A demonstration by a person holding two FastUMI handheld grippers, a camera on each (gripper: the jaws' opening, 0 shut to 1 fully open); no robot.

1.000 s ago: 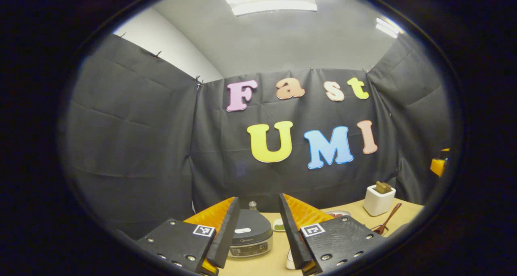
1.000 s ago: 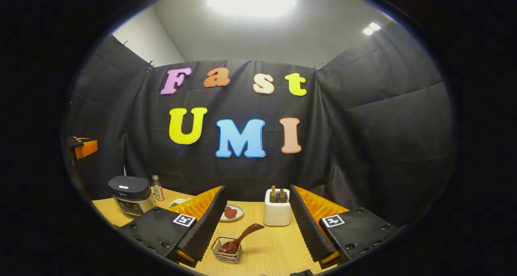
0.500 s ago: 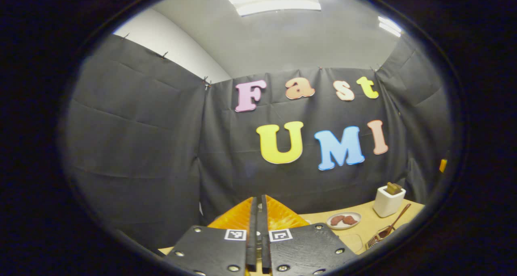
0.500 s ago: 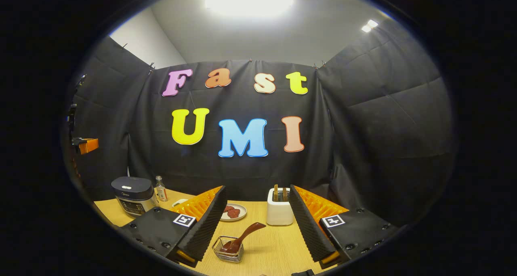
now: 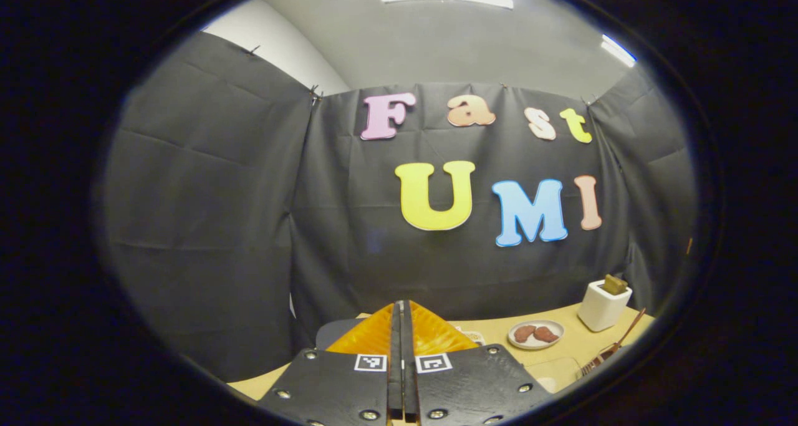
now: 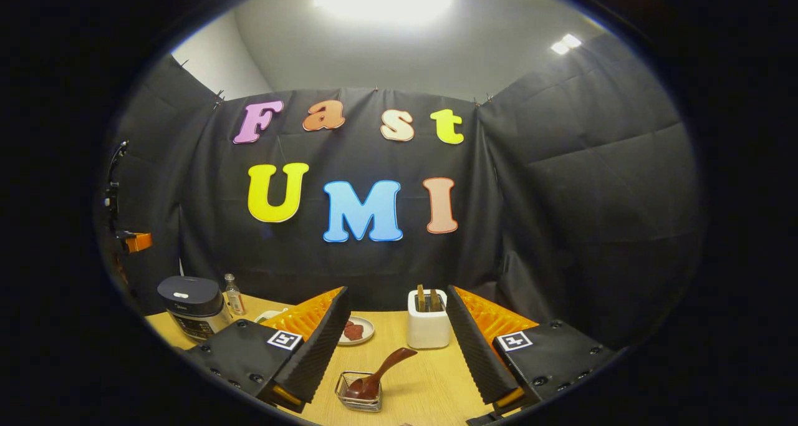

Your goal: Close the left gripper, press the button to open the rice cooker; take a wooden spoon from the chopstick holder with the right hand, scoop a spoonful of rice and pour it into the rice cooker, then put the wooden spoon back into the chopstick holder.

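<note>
left gripper (image 5: 402,307): i read its two fingers pressed flat together with nothing between them, so it is fully closed. it sits low over the near left end of the tabletop (image 5: 561,332). a dark rounded edge shows just behind the fingers on the left; i cannot tell what it is.

in the left gripper view, off to the right i see a small plate (image 5: 535,334) with two reddish pieces on it, a white chopstick holder (image 5: 603,305) with brown tops sticking out, and at the far right edge part of a wire basket (image 5: 601,358) with a thin brown handle leaning up out of it.

right gripper (image 6: 399,314): fingers spread wide, holding nothing, so it is open. it hangs above the tabletop (image 6: 430,382), apart from everything on it.

in the right gripper view, the wooden spoon (image 6: 380,373) sits between the two fingers, bowl down in the wire basket (image 6: 358,396), handle tilted up to the right. the chopstick holder (image 6: 428,320) stands upright just behind the basket, with two utensil tops showing in it. the plate (image 6: 356,331) is partly hidden behind the left finger.

the rice cooker (image 6: 192,304) is at the far left of the tabletop, lid down. a small clear bottle (image 6: 235,295) stands just beside it on the right. i see an orange part of the other rig (image 6: 137,241) at the left edge, above the cooker.
</note>
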